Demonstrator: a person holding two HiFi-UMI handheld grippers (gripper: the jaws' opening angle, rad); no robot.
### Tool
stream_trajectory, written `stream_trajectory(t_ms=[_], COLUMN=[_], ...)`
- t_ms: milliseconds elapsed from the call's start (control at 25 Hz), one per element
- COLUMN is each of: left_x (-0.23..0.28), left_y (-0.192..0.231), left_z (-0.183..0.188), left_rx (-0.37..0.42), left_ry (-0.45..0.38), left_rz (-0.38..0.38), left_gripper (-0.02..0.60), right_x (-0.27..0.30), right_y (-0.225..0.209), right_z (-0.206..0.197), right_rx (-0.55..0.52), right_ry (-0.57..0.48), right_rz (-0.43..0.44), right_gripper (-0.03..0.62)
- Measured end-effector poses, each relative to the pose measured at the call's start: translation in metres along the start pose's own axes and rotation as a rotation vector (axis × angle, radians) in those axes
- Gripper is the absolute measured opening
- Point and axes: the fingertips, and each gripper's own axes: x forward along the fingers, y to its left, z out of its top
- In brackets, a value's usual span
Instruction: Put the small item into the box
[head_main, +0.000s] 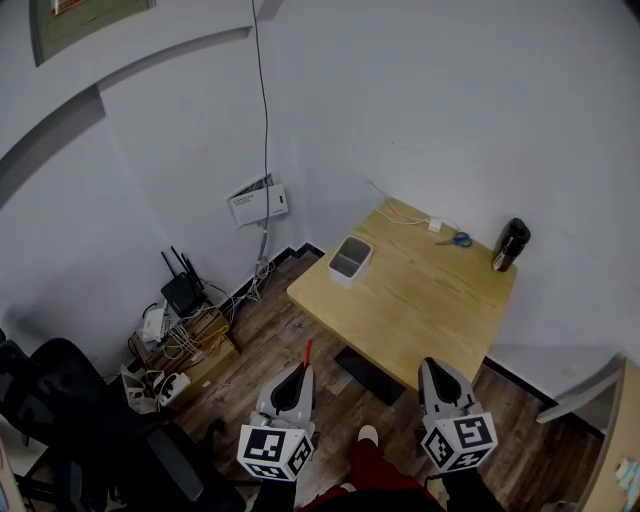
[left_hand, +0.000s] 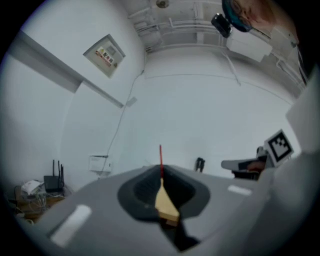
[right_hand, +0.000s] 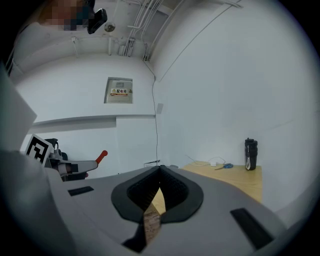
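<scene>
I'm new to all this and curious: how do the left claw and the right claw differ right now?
The left claw is shut on a thin red stick that pokes out past its tips; the right claw is shut on nothing. In the head view the left claw shows over bare floor, while the right claw's tip meets the table's near corner. Both are grey and have their jaws together.
</scene>
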Motion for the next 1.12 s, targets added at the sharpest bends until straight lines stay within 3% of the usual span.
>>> stream_trajectory(t_ms=[600,1120], left_x=[0.121,0.191], left_y=[0.036,0.033], left_z=[0.008,0.017], left_rx=[0.004,0.045], left_ry=[0.040,0.050], left_rz=[0.034,0.044], left_gripper=[0.012,0.012], right_x=[0.109,0.151], right_y=[-0.050,-0.085], right_z=[0.016,0.028], right_rx=[0.009,0.039], right_ry=[0.035,0.025], right_rz=[0.017,0.035], right_gripper=[0.008,0.008])
